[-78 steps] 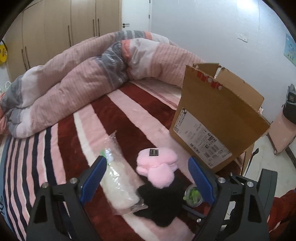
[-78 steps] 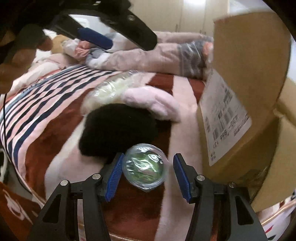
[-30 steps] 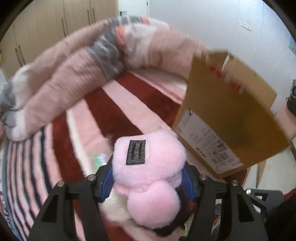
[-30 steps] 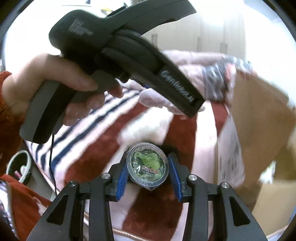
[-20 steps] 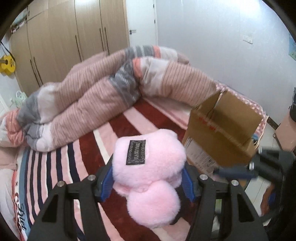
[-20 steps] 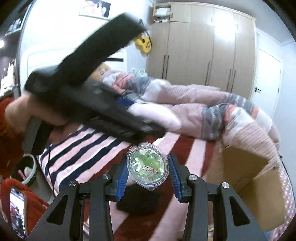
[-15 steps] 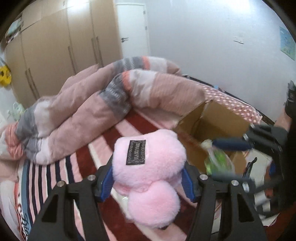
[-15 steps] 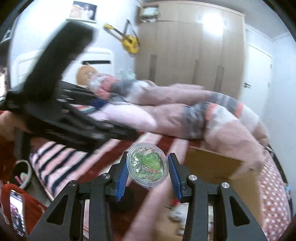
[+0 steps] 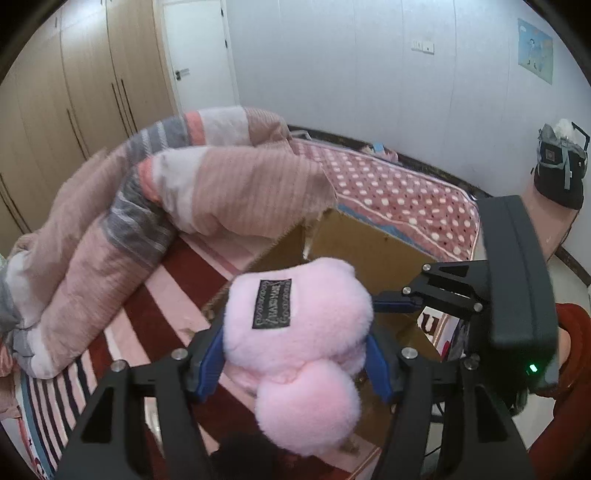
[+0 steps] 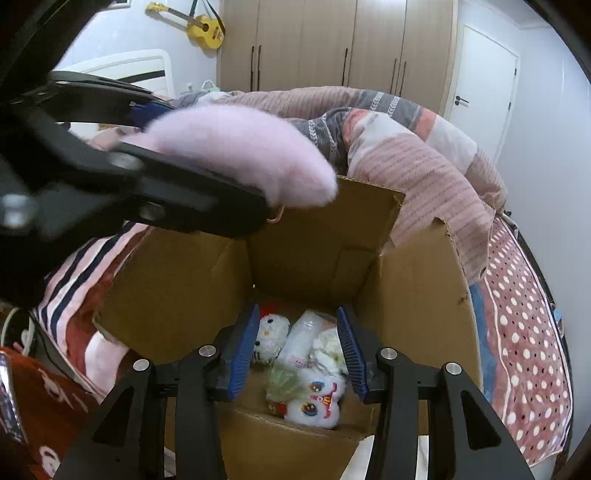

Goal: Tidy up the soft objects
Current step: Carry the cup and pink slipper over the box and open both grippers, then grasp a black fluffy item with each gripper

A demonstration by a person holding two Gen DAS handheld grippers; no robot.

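Observation:
My left gripper (image 9: 295, 354) is shut on a fluffy pink plush (image 9: 299, 328) with a black label, held above the near edge of an open cardboard box (image 9: 354, 251). The plush also shows in the right wrist view (image 10: 236, 155). My right gripper (image 10: 295, 350) is open and empty over the open box (image 10: 317, 243). Inside the box lie a green item in clear wrap (image 10: 286, 382), a white cat plush (image 10: 271, 334), a white wrapped roll (image 10: 301, 341) and a white lion-face plush (image 10: 317, 400).
A striped pink and grey duvet (image 9: 147, 199) is bunched behind the box on the bed. The dotted red sheet (image 9: 399, 195) lies to the right. Wardrobes (image 10: 332, 44) and a yellow ukulele (image 10: 199, 22) line the far wall. A black plush (image 9: 243, 458) lies low on the bed.
My right gripper carried the green wrapped item over the box, opened and dropped it inside. My left gripper grasped the pink plush, lifted it off the bed and moved it toward the box.

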